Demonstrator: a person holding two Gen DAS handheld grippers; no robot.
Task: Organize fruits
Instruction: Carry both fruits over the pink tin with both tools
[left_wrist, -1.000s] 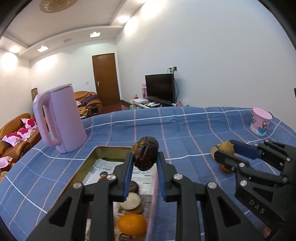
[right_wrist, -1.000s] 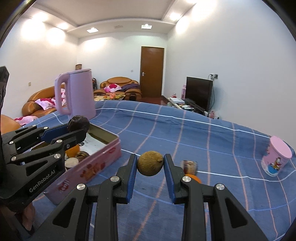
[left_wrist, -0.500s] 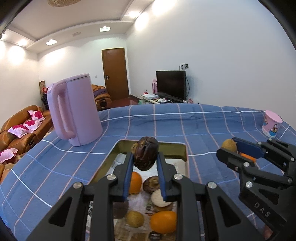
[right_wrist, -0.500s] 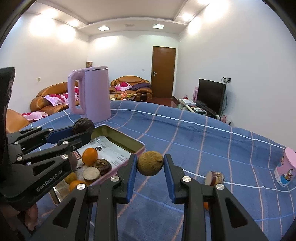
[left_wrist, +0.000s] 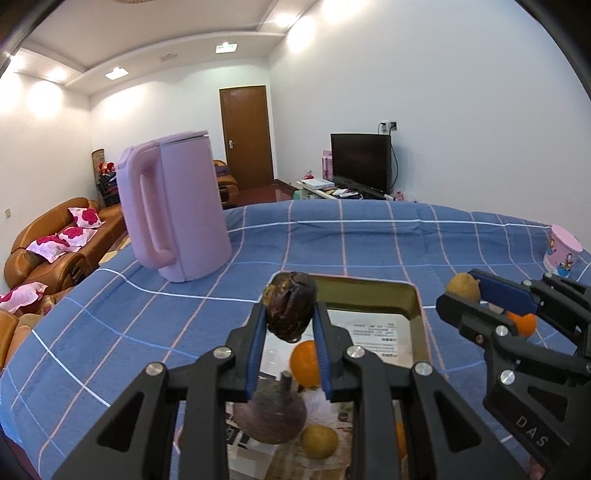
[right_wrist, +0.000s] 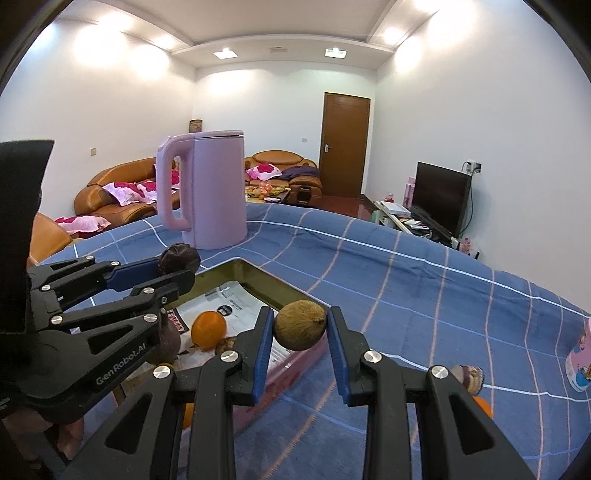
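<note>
My left gripper (left_wrist: 290, 314) is shut on a dark wrinkled passion fruit (left_wrist: 290, 310) and hangs over the open metal tin (left_wrist: 415, 306). In the tin lie an orange (left_wrist: 304, 363), a purple mangosteen (left_wrist: 271, 415) and a yellow-brown fruit (left_wrist: 319, 441) on printed paper. My right gripper (right_wrist: 300, 330) is shut on a brown round fruit (right_wrist: 300, 329) above the tin's near wall (right_wrist: 295, 363). In the right wrist view the left gripper (right_wrist: 173, 269) shows at the left with the passion fruit (right_wrist: 180, 258). A cut fruit (right_wrist: 469, 378) and an orange (right_wrist: 482, 404) lie on the blue cloth at the right.
A pink kettle (left_wrist: 173, 210) stands on the blue checked tablecloth (left_wrist: 332, 243) behind the tin. A pink printed cup (left_wrist: 562, 251) stands at the far right. Sofas, a door and a television fill the room beyond the table's far edge.
Both grippers have moved left with their fruits, so the tin and its fruits now lie under and before them. The kettle looks closer and more central.
</note>
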